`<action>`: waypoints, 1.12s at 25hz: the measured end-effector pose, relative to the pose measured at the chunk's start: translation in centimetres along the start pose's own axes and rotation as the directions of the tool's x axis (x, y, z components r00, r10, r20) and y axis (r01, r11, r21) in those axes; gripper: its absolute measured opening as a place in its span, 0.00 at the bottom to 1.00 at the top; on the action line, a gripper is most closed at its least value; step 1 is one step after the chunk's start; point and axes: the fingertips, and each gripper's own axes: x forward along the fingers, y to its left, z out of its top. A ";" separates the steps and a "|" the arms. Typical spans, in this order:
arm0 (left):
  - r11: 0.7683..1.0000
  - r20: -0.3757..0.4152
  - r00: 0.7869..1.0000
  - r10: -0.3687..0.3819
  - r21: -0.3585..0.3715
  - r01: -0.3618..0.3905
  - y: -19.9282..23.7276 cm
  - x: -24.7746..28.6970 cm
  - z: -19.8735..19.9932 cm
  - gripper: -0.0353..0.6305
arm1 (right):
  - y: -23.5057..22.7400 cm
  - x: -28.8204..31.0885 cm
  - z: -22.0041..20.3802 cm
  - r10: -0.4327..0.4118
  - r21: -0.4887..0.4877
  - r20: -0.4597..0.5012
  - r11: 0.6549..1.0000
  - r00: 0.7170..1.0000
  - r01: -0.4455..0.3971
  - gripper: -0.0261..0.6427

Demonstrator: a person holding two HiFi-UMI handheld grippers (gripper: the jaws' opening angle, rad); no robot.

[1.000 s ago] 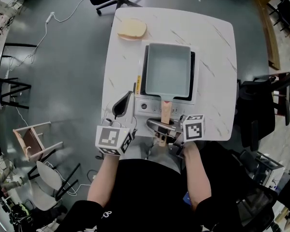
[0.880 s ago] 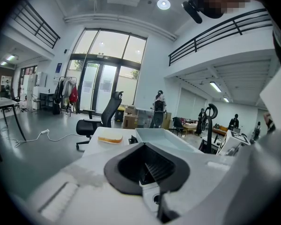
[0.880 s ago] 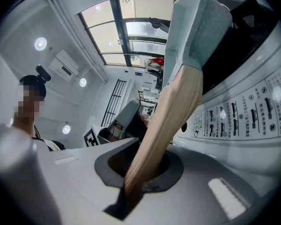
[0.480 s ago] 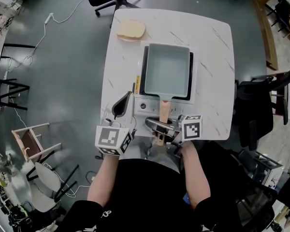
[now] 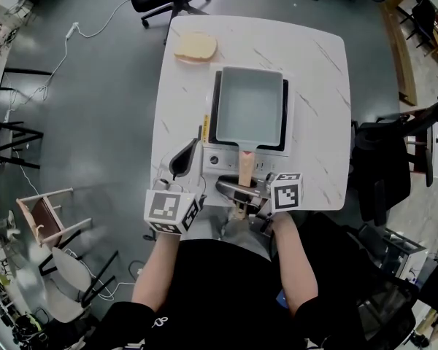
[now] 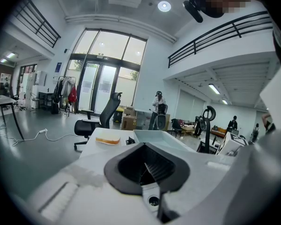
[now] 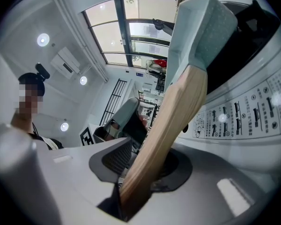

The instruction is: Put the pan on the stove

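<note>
Since a second ago only the jaws of my right hand-held gripper (image 5: 239, 189) have moved: they have just been opening and now stand released around the wooden handle (image 5: 246, 168). The pan (image 5: 250, 106) sits square on the stove (image 5: 225, 160), mid-bench (image 5: 321, 86). I should withdraw straight toward 6 o'clock, keeping level so neither pad drags the handle. My left hand-held gripper (image 5: 190, 150), at the handle's 9 o'clock, is clenched and empty.

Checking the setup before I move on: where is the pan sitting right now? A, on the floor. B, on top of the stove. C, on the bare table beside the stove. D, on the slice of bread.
B: the head view shows the pan resting squarely on the stove, while the bread lies apart at the table's far corner.
</note>
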 end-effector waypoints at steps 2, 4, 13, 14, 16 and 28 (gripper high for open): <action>1.000 0.003 1.000 -0.002 0.000 0.002 -0.1 0.0 0.1 0.05 | -0.2 -0.1 -0.1 -0.010 0.003 0.004 1.000 1.000 0.010 0.25; 1.000 0.005 1.000 -0.003 0.000 0.003 -0.2 -0.1 0.1 0.05 | -0.4 -0.3 -0.1 -0.022 0.006 0.015 1.000 1.000 0.022 0.25; 1.000 0.015 1.000 -0.012 -0.002 0.012 -0.9 -0.2 0.2 0.05 | -1.4 -2.5 0.3 -0.109 0.005 0.108 0.994 0.988 0.109 0.34; 1.000 0.016 1.000 -0.014 -0.002 0.014 -1.1 -0.2 0.2 0.05 | -1.5 -2.8 0.4 -0.119 0.004 0.120 0.993 0.986 0.119 0.34; 1.000 0.018 1.000 -0.018 0.000 0.018 -1.4 -0.2 0.3 0.05 | -1.6 -3.6 0.5 -0.136 0.003 0.141 0.991 0.981 0.137 0.35; 1.000 0.033 0.999 -0.015 0.008 0.015 -2.3 -1.1 0.4 0.05 | -2.3 -5.7 0.6 -0.257 -0.044 0.201 0.962 0.945 0.270 0.42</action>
